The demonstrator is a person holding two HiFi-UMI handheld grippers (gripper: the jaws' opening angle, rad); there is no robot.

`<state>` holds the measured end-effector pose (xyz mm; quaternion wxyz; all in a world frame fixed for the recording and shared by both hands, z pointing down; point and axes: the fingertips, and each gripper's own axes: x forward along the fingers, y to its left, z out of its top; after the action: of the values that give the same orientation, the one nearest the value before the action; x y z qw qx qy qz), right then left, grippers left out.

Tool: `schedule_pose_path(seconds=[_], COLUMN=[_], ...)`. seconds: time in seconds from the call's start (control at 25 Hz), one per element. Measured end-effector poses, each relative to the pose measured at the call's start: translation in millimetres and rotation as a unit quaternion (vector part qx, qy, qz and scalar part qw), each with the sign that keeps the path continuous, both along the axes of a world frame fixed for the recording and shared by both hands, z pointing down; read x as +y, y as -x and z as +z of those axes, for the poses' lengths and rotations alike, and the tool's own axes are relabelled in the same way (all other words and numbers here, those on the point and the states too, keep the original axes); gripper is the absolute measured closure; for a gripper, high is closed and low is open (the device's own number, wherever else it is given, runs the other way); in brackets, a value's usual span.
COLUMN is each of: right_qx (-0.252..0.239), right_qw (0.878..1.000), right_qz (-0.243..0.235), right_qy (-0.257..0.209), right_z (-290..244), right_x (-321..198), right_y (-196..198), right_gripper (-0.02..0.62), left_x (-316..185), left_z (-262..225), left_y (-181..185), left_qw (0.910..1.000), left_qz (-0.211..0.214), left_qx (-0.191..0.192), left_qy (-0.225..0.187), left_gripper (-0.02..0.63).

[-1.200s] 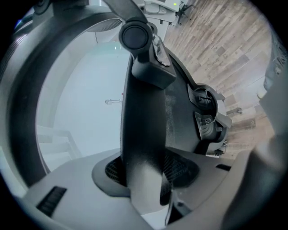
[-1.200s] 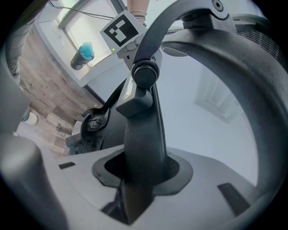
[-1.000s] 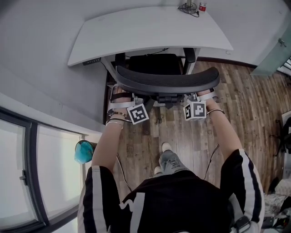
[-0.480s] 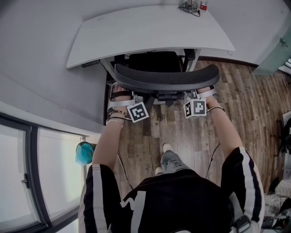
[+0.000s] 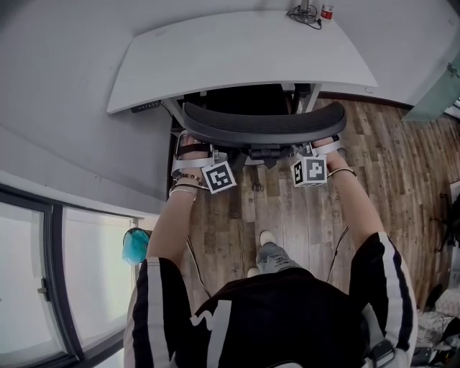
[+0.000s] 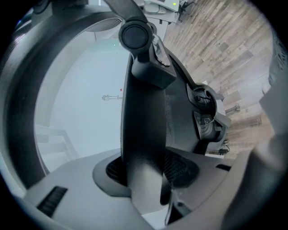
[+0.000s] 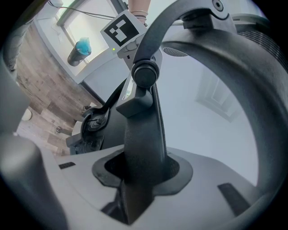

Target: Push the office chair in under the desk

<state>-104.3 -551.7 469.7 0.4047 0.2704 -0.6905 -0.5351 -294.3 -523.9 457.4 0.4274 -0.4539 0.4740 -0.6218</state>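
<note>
The black office chair shows its curved mesh backrest (image 5: pixel 262 126) just in front of the white desk (image 5: pixel 237 50), with the seat mostly hidden under the desktop. My left gripper (image 5: pixel 200 152) reaches in at the backrest's left end. In the left gripper view its jaws (image 6: pixel 144 179) are shut on a black strut of the backrest frame (image 6: pixel 144 121). My right gripper (image 5: pixel 316 151) sits at the backrest's right end. There its jaws (image 7: pixel 139 179) clamp another black strut (image 7: pixel 141 134) of the same frame.
A grey wall runs along the desk's left side, with a window and a teal object (image 5: pixel 134 245) on its sill. Small items and a red-capped bottle (image 5: pixel 327 11) stand at the desk's far edge. The person's foot (image 5: pixel 267 238) stands on the wood floor (image 5: pixel 388 158).
The chair has rolled forward under the desk, so less of the seat shows. Both grippers moved forward with the backrest and kept their hold.
</note>
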Motion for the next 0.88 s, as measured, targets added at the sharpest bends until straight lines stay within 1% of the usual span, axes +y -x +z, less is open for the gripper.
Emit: schedule_pose_path(seconds=[0.16,0.28,0.44,0.52,0.64,0.68,0.8,0.88], right_qx=[-0.002,-0.001,-0.001,0.0,0.0,0.0,0.0,0.0], right_qw=[1.0,1.0,1.0,1.0,1.0,1.0,1.0,1.0], right_qz=[-0.003,-0.008,-0.009,-0.011,-0.015,-0.016,-0.02,-0.02], right_qy=[0.002,-0.002,0.001,0.001,-0.001,-0.002,-0.003,-0.006], right_z=[2,0,1,1,0,-1,0,-2], right_x=[-14,-24,-36,-41,-51,-54,-63,-70], right_y=[1,3,5,6,7,8,10,10], right_gripper=[0.448,0.448,0.448,0.448,0.448,0.448,0.448,0.448], left_x=[-12,-19,-28,-32,-43,-47,-53,-58], left_z=[3,11,21,25,13,12,21,24], left_y=[0,-2,-4,-3,2,3,1,1], left_qw=[0.9999,0.9988,0.9957,0.9953,0.9984,0.9987,0.9965,0.9956], left_qz=[0.007,0.017,0.009,0.006,0.004,0.003,-0.001,-0.004], left_qx=[0.002,0.034,0.067,0.066,0.029,0.026,0.053,0.061], left_qy=[0.007,0.032,0.063,0.071,0.048,0.045,0.064,0.071], left_gripper=[0.426,0.426,0.428,0.428,0.431,0.431,0.431,0.432])
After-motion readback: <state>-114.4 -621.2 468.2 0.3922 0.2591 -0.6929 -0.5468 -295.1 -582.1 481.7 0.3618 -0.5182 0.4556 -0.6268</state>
